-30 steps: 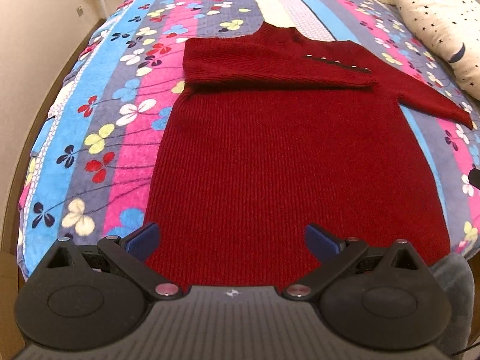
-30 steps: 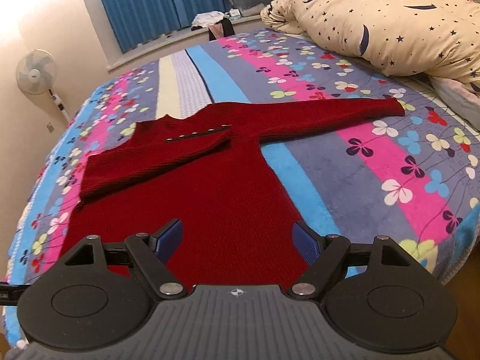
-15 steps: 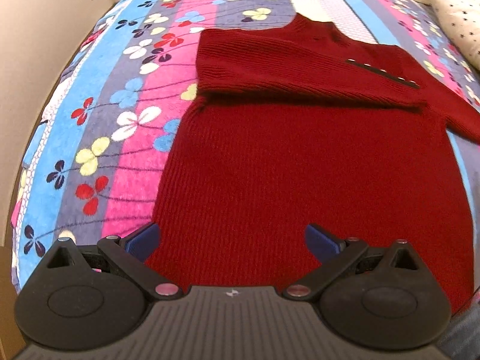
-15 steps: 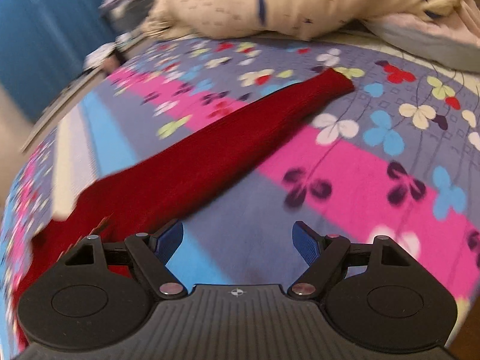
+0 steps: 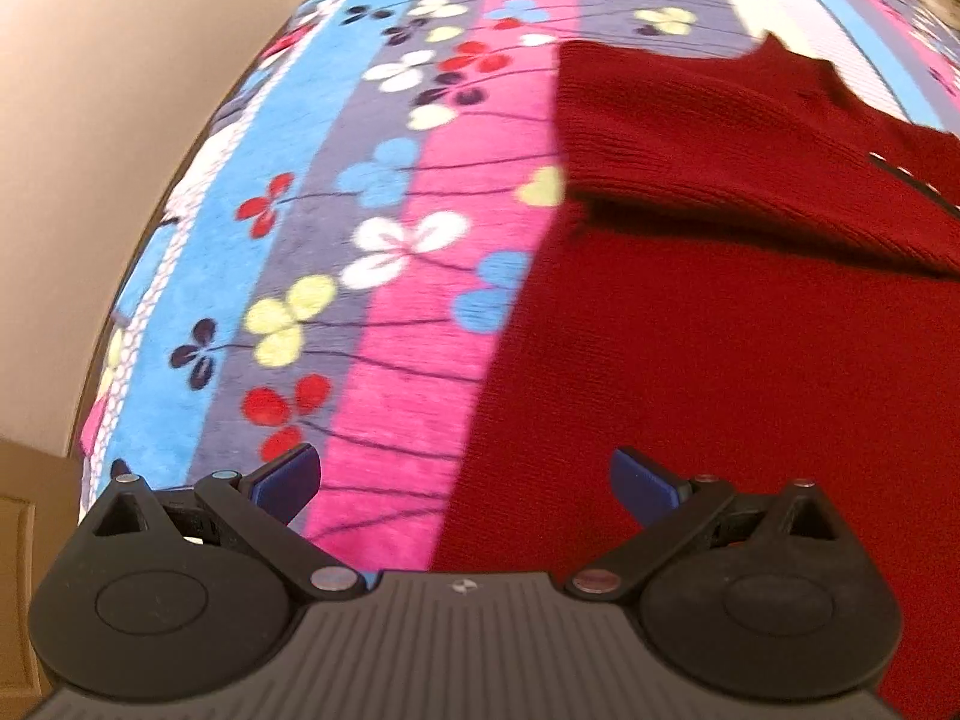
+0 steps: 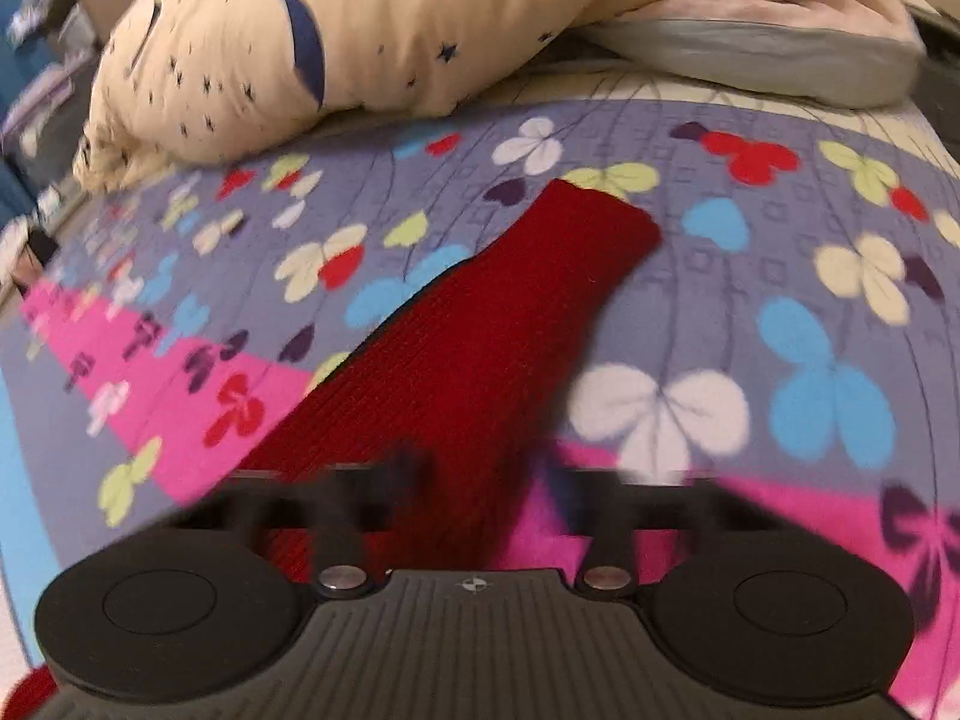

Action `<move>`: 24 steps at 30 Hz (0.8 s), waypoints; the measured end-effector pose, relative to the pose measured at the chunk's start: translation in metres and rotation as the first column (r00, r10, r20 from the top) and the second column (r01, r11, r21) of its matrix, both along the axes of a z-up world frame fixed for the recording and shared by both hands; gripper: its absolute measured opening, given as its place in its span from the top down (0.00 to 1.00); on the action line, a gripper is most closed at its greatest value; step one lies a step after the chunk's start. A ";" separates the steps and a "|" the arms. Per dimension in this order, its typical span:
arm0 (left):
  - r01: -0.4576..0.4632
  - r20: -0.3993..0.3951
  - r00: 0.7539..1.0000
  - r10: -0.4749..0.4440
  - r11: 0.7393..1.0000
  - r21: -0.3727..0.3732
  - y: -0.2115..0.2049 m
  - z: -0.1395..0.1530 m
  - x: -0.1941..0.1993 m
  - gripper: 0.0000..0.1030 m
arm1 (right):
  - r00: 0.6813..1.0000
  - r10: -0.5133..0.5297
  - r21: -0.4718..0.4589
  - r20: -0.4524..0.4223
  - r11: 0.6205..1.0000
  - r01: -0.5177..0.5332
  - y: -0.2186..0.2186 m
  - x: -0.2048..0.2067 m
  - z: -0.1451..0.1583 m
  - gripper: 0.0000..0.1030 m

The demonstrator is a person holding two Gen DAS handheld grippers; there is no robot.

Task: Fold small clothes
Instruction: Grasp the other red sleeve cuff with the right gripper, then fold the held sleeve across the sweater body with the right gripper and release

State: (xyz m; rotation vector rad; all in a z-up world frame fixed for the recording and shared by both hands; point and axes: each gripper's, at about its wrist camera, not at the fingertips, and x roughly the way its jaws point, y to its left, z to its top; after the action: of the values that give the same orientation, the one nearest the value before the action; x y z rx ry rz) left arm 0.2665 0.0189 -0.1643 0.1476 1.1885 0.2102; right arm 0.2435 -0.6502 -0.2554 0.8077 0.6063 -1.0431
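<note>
A dark red knitted sweater (image 5: 720,348) lies flat on the flowered bedspread (image 5: 372,252), with one sleeve folded across its chest. My left gripper (image 5: 465,480) is open and empty, low over the sweater's left side edge near the hem. In the right wrist view the sweater's other sleeve (image 6: 498,324) stretches out straight, its cuff pointing away. My right gripper (image 6: 480,474) is low over this sleeve. Its fingers are motion-blurred and stand closer together than before, astride the sleeve; whether they grip it is unclear.
A cream pillow with dark stars and moons (image 6: 336,42) lies at the head of the bed, a grey and pink cushion (image 6: 780,42) beside it. The bed's left edge and a beige wall (image 5: 90,120) are close on the left.
My left gripper slid left and forward to the sweater's side edge. My right gripper moved out along the extended sleeve toward the cuff, dropped lower, and its fingers narrowed.
</note>
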 end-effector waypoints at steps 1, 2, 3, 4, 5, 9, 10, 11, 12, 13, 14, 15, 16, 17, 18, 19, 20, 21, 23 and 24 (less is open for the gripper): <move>-0.014 0.000 1.000 0.014 1.000 -0.003 0.006 -0.001 0.002 0.00 | 1.000 -0.011 0.014 0.008 1.000 0.011 -0.003 0.001 0.001 0.87; -0.026 -0.002 1.000 0.026 1.000 -0.006 0.012 -0.003 0.004 0.00 | 0.999 -0.022 0.002 0.025 1.000 0.022 -0.002 0.003 0.007 0.88; -0.036 -0.003 0.999 0.036 0.999 -0.008 0.017 -0.005 0.006 0.00 | 1.000 -0.001 -0.045 0.027 0.999 0.003 0.003 0.007 0.017 0.88; -0.043 -0.003 0.999 0.043 0.999 -0.009 0.022 -0.006 0.008 0.00 | 0.999 0.051 -0.122 0.011 0.991 -0.049 0.016 0.014 0.030 0.88; -0.050 -0.001 0.999 0.050 0.999 -0.010 0.026 -0.007 0.009 0.00 | 0.992 0.126 -0.222 -0.016 0.967 -0.126 0.035 0.023 0.046 0.88; -0.083 0.002 0.997 0.083 0.996 -0.025 0.039 -0.011 0.011 0.00 | 0.893 0.448 -0.496 -0.038 0.767 -0.406 0.145 0.047 0.101 0.88; -0.091 0.002 0.996 0.092 0.995 -0.033 0.042 -0.011 0.011 0.00 | 0.837 0.545 -0.549 -0.051 0.685 -0.479 0.185 0.050 0.110 0.88; -0.099 0.004 0.995 0.100 0.994 -0.040 0.046 -0.010 0.010 0.00 | 0.768 0.637 -0.605 -0.068 0.586 -0.539 0.230 0.050 0.116 0.88; -0.105 0.006 0.994 0.106 0.993 -0.046 0.048 -0.010 0.010 0.00 | 0.701 0.709 -0.637 -0.080 0.504 -0.583 0.267 0.049 0.116 0.88; -0.110 0.006 0.994 0.111 0.993 -0.049 0.050 -0.009 0.008 0.00 | 0.604 0.791 -0.649 -0.096 0.411 -0.640 0.312 0.047 0.110 0.88; -0.113 0.006 0.994 0.113 0.992 -0.050 0.052 -0.008 0.007 0.00 | 0.517 0.848 -0.637 -0.117 0.335 -0.694 0.346 0.047 0.100 0.86; -0.113 0.007 0.994 0.113 0.992 -0.052 0.054 -0.007 0.005 0.00 | 0.400 0.900 -0.598 -0.170 0.228 -0.768 0.383 0.049 0.083 0.86; -0.112 0.009 0.994 0.112 0.992 -0.053 0.055 -0.005 0.003 0.00 | 0.299 0.925 -0.538 -0.233 0.133 -0.832 0.415 0.050 0.061 0.86; -0.111 0.012 0.994 0.112 0.992 -0.052 0.058 -0.002 0.001 0.00 | 0.232 0.932 -0.472 -0.280 0.077 -0.878 0.442 0.048 0.038 0.86; -0.107 0.018 0.994 0.108 0.993 -0.052 0.061 -0.001 -0.001 0.00 | 0.176 0.937 -0.414 -0.302 0.037 -0.910 0.456 0.046 0.020 0.77; -0.102 0.024 0.994 0.103 0.994 -0.048 0.063 0.000 -0.002 0.00 | 0.135 0.931 -0.394 -0.339 -0.010 -0.919 0.467 0.038 0.007 0.77; -0.099 0.032 0.994 0.100 0.994 -0.036 0.065 0.000 -0.004 0.00 | 0.142 0.913 -0.444 -0.382 -0.046 -0.895 0.473 0.028 0.005 0.71; -0.099 0.038 0.994 0.100 0.995 -0.023 0.066 -0.002 -0.003 0.00 | 0.123 0.906 -0.443 -0.405 -0.077 -0.893 0.471 0.023 0.009 0.49; -0.091 0.034 0.995 0.092 0.996 -0.024 0.066 -0.006 0.001 0.00 | 0.114 0.941 -0.385 -0.320 -0.019 -0.923 0.451 0.024 0.021 0.27; -0.089 0.034 0.995 0.091 0.995 -0.047 0.064 -0.007 0.005 0.00 | 0.137 0.949 -0.376 -0.283 0.021 -0.926 0.442 0.023 0.028 0.27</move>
State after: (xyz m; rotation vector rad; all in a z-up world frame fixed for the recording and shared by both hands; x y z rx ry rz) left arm 0.2713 0.0833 -0.1713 0.0505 1.1638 0.2638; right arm 0.2670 -0.2084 -0.2278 -0.1787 0.6268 0.1880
